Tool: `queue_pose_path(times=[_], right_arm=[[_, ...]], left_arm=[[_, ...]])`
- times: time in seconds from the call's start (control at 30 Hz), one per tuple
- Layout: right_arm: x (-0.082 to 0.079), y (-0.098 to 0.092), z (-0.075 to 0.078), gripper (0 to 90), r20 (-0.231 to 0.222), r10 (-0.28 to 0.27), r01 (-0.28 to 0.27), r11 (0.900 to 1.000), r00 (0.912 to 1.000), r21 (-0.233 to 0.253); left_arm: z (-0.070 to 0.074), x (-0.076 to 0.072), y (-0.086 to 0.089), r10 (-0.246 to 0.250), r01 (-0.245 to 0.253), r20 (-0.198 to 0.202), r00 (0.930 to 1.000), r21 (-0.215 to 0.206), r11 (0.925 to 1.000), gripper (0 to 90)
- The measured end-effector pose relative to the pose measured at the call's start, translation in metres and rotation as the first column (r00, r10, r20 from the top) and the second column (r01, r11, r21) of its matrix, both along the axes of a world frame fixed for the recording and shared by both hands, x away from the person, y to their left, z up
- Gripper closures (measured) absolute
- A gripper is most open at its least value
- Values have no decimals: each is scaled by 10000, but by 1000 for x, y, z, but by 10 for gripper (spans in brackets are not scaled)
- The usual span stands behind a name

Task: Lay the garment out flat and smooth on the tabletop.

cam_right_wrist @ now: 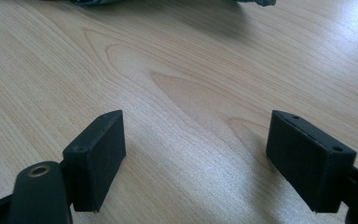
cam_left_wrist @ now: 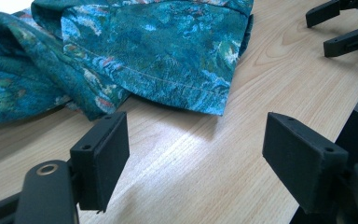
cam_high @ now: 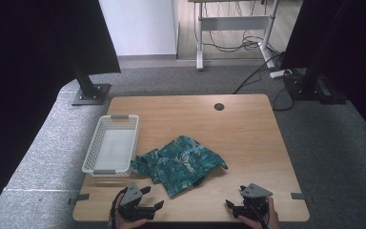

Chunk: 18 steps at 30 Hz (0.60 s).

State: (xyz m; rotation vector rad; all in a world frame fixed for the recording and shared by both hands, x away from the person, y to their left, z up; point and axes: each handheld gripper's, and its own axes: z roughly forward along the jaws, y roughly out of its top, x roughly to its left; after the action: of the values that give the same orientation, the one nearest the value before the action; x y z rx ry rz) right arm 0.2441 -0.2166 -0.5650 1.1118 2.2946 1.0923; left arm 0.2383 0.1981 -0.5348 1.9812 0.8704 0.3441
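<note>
Cloth [cam_high: 181, 163], teal and crumpled, is lying mid-bench [cam_high: 248, 138], just right of the white basket [cam_high: 110, 144]. Left tool [cam_high: 153, 197] is hovering at the cloth's seven o'clock, jaws spread, holding nothing. Right tool [cam_high: 234, 200] is sitting at its four o'clock, spread wide too, over bare wood.

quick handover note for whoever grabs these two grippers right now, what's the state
Left gripper: open, holds nothing, near the table's front edge, close to the cloth's near hem.
Right gripper: open, holds nothing, over bare wood at the front right.
Teal patterned cloth: crumpled mid-table, untouched by either gripper.
White basket: left of the cloth, nothing in it.
Done: nothing yet.
Left: probably grasp the cloth; whether it gets folded or put in the basket is a guess.
</note>
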Motion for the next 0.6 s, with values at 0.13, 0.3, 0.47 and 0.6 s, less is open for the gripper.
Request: queue_pose_path(times=[0.13,0.3,0.47,0.6], right_arm=[[1,1,0,189,-33,-35,35,10000,10000,-22],[1,0,0,189,-28,0,0,10000,10000,-25],[1,0,0,189,-34,30,-30,10000,10000,-28],[1,0,0,189,-33,47,-47,10000,10000,-33]], left_arm=[[3,3,-14,-11,9,211,9998,105,9999,214],[6,7,-33,-272,256,395,9989,386,9989,210],[9,17,-62,-607,576,535,9967,574,9967,210],[12,28,-85,-833,768,749,9937,852,9934,209]])
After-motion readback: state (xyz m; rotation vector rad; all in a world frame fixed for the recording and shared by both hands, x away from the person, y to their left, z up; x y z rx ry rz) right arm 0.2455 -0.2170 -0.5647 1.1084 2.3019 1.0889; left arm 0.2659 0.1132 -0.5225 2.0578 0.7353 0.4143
